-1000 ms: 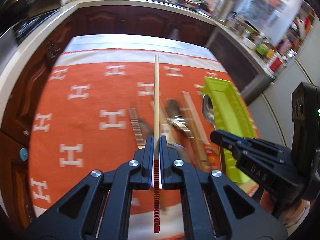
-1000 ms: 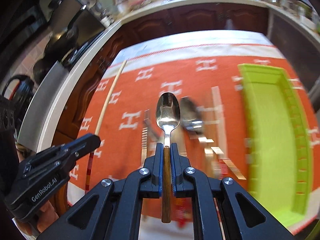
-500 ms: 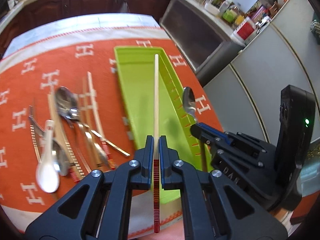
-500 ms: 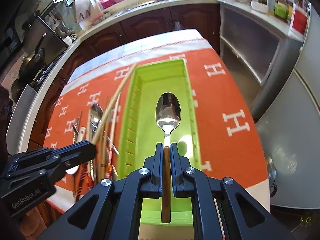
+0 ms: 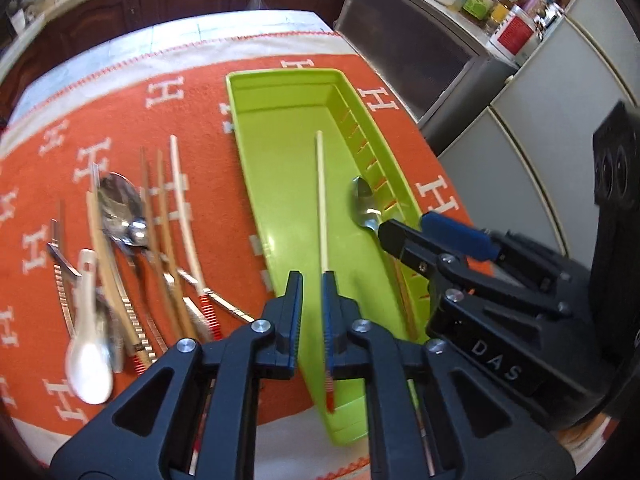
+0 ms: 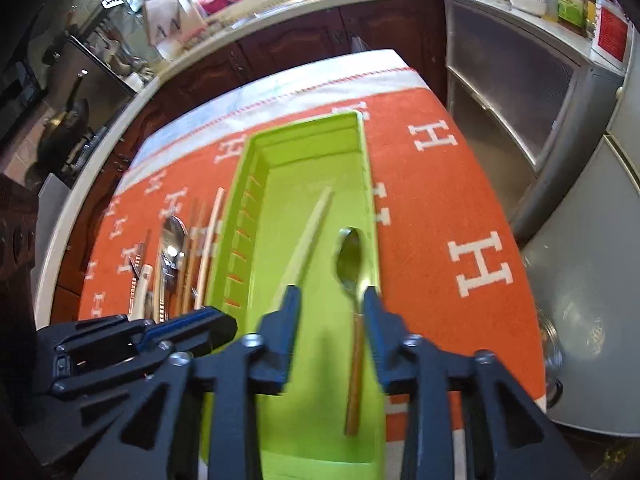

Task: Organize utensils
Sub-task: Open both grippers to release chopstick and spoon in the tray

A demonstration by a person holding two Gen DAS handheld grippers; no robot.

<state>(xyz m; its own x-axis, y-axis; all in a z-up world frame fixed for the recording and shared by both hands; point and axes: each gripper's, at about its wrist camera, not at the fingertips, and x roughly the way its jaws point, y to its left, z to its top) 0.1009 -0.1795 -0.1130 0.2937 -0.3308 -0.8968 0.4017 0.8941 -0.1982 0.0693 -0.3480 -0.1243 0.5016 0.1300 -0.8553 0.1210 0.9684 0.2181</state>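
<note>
Chopstick (image 5: 322, 200) and spoon (image 6: 353, 276) lie along the green tray (image 5: 280, 80), the spoon nearer its slotted wall. Left tool (image 5: 311, 312) and right tool (image 6: 330, 328) are both opening, each piece loose between parted jaws. Risk: a pad withdrawn askew drags its piece over the tray wall toward the utensils (image 5: 132, 240) left on the orange cloth (image 5: 120, 120) covering the surface.

"DAS" on right gripper (image 5: 442, 236), "H"-patterned cloth (image 5: 120, 120)
</note>
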